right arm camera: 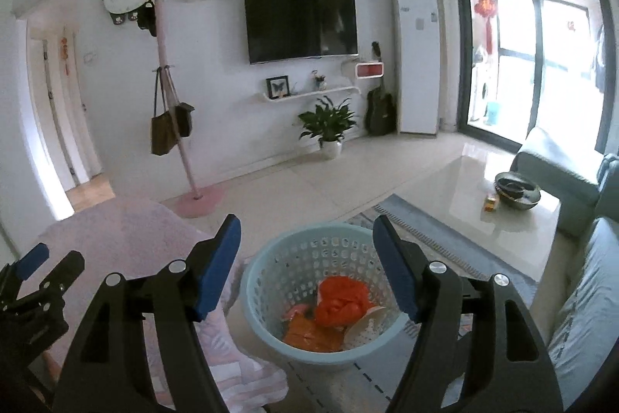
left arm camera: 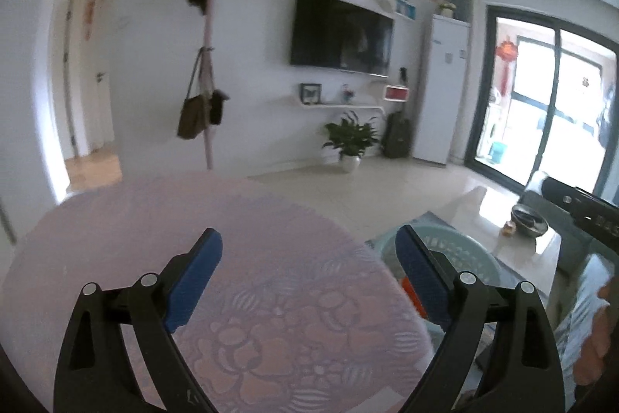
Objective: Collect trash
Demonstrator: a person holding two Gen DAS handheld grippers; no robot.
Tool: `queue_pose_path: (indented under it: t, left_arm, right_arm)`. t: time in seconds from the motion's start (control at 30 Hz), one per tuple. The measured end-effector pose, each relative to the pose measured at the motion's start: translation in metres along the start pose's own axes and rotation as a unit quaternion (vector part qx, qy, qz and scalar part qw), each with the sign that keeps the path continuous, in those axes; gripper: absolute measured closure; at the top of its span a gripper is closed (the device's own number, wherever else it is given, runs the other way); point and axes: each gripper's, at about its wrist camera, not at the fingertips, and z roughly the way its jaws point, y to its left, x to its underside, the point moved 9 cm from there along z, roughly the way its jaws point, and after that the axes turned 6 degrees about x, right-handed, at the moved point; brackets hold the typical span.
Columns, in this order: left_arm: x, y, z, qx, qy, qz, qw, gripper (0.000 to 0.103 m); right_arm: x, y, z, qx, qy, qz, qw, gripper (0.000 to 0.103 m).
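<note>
Wall television [right arm camera: 301,25], coat stand [right arm camera: 170,80], potted plant [right arm camera: 329,126]

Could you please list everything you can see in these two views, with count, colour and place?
basket: one, light blue, on the floor under the right tool
trash: several pieces, mostly orange, inside the basket
tablecloth: one, pink with flower pattern, under the left tool
glass table: one, pale, right of the basket
bowl: one, dark, on the glass table
small box: one, yellow and red, beside the bowl
television: one, black, on the wall
coat stand: one, pink, left of the television, bags hanging
plant: one, green in a white pot, below the television
guitar: one, dark, beside the plant
left tool: one, black with blue pads, open, empty
right tool: one, same colours, open, empty
</note>
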Motion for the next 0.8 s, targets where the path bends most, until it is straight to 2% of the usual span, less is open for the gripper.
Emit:
queue_pose_path:
  t: [0.17,0.3,0.57,0.8]
  left_arm:
    - [0.000,0.016,-0.007,-0.002,-0.013,-0.025,0.9996,0.014]
    - [-0.001,0.019,-0.011,-0.018,-0.022,-0.018,0.9994,0.014]
    - [-0.002,0.030,-0.011,-0.035,-0.019,-0.029,0.9988,0.014]
    - [-0.001,0.027,-0.014,-0.056,-0.024,-0.013,0.9981,0.014]
  right_arm:
    - [0.006,0.010,-0.004,0.007,-0.020,-0.009,1.000,0.036]
    - [0.011,0.018,-0.005,0.018,-0.032,-0.024,0.999,0.036]
    - [0.017,0.029,-0.002,0.016,-0.030,-0.035,0.999,0.036]
    - [0.021,0.026,-0.001,0.011,-0.025,-0.030,0.999,0.036]
